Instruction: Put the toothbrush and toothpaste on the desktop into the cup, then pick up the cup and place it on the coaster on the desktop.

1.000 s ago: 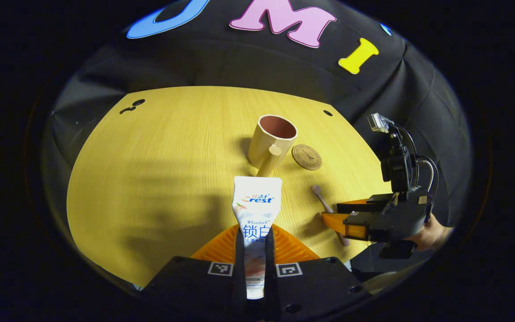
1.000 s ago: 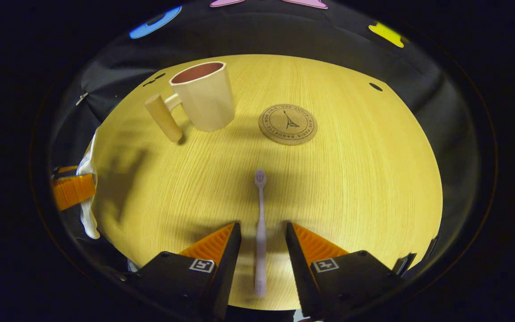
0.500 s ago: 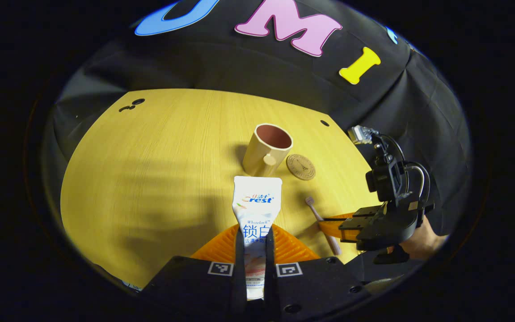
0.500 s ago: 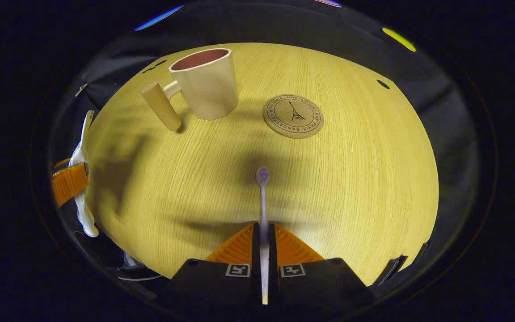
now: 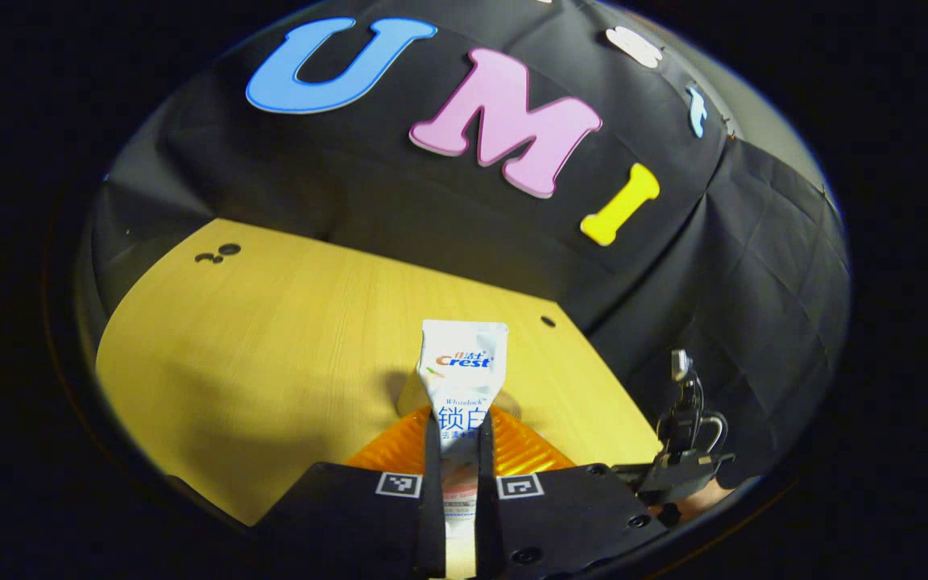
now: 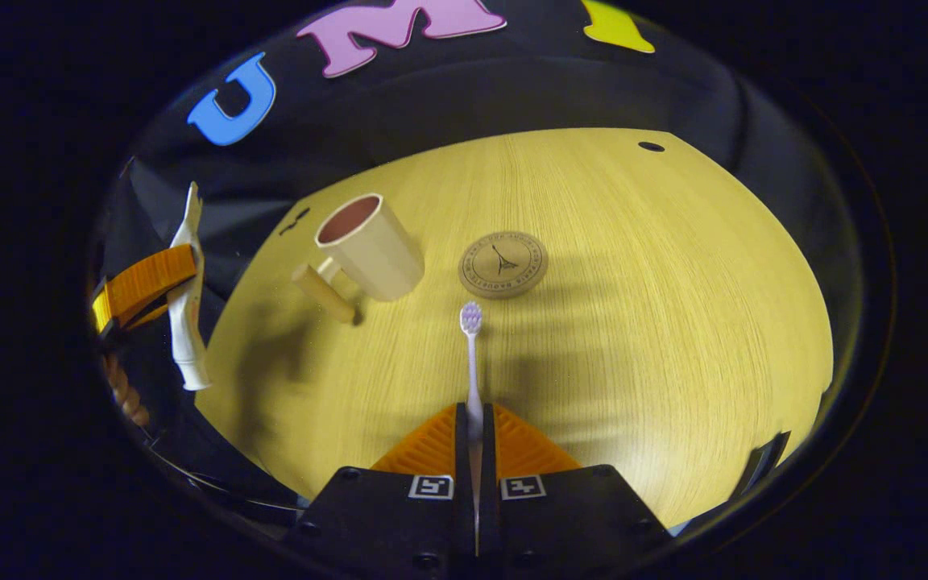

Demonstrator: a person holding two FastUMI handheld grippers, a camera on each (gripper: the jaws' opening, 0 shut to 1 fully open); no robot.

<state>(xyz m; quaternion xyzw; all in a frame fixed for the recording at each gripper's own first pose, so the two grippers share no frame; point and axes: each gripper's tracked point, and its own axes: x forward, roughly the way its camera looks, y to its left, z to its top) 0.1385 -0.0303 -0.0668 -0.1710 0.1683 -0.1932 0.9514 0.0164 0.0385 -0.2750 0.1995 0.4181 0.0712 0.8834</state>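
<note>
- My left gripper (image 5: 459,431) is clamped on the toothpaste (image 5: 461,379); the tube stands up out of the orange fingers (image 5: 396,443), clear of the desktop (image 5: 271,338).
- My right gripper (image 6: 474,423) is closed on the toothbrush (image 6: 471,354), bristle head pointing away from me, lifted above the wood.
- In the right gripper view, the cup (image 6: 367,246) stands upright near the desktop's far edge, its handle toward the near left.
- The coaster (image 6: 503,264) lies just beside the cup, nothing on it.
- I cannot tell the cup's place from the left gripper view; the tube hides it.
</note>
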